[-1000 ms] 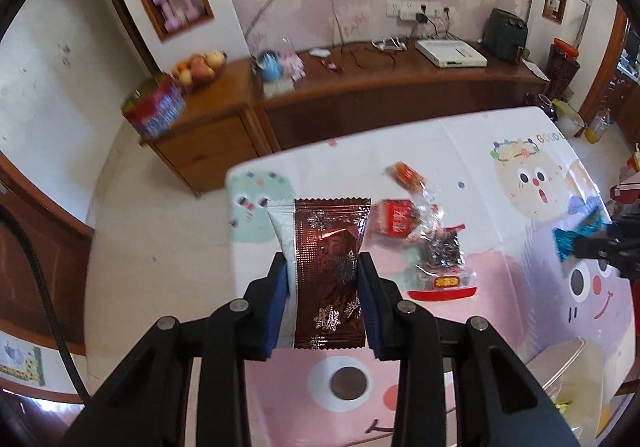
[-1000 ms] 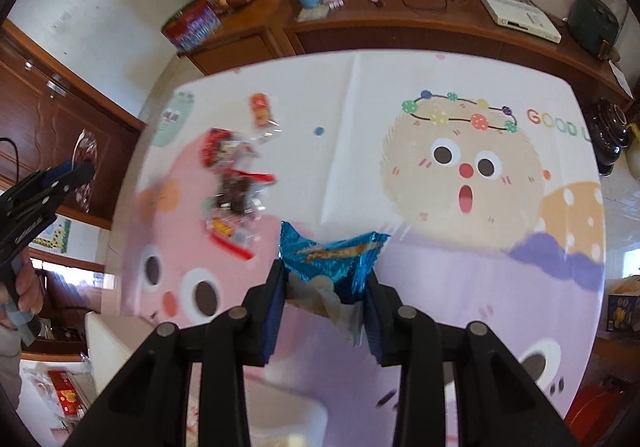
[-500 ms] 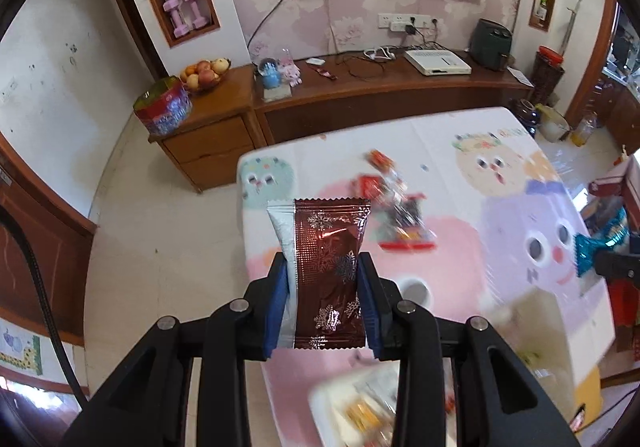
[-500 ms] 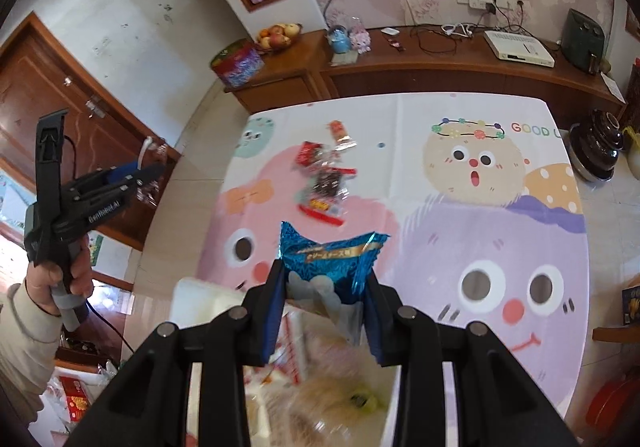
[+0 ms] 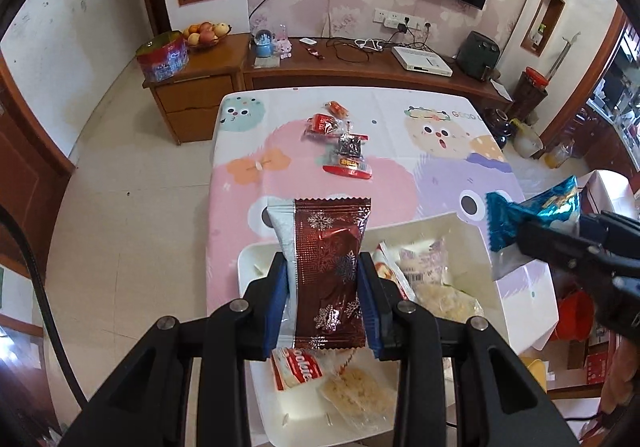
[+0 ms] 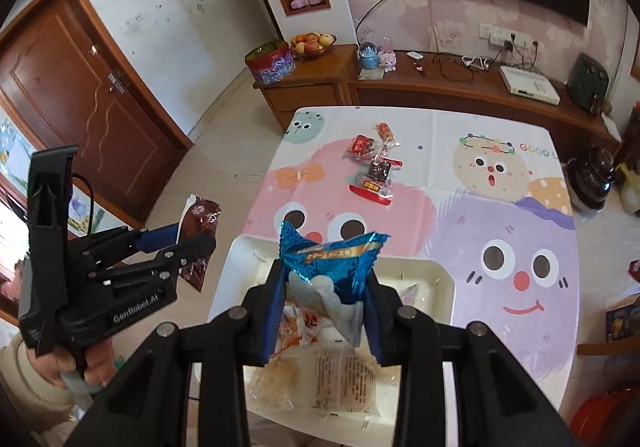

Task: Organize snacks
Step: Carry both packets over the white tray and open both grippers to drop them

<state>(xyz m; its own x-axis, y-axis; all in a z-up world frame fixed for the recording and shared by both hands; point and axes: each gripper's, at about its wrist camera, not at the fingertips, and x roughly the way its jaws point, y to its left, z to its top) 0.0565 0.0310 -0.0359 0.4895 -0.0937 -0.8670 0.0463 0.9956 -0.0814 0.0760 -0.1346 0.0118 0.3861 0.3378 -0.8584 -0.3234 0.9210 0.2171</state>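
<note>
Left gripper [image 5: 324, 299], lower centre of its wrist view, is clamped on a brown snowflake-print snack packet [image 5: 328, 267], held above the white tray [image 5: 248, 267]. Right gripper [image 6: 326, 307] pinches a blue foil snack packet [image 6: 332, 259], also over the tray, which holds several pale wrapped snacks. Upper centre of both views: small cluster of red-wrapped snacks [image 5: 340, 147] on the cartoon tablecloth [image 5: 440, 175], well apart from the tray. Step judged: depositing. Next move calls for lowering both packets into the tray and opening the jaws, then fetching the cluster.
</note>
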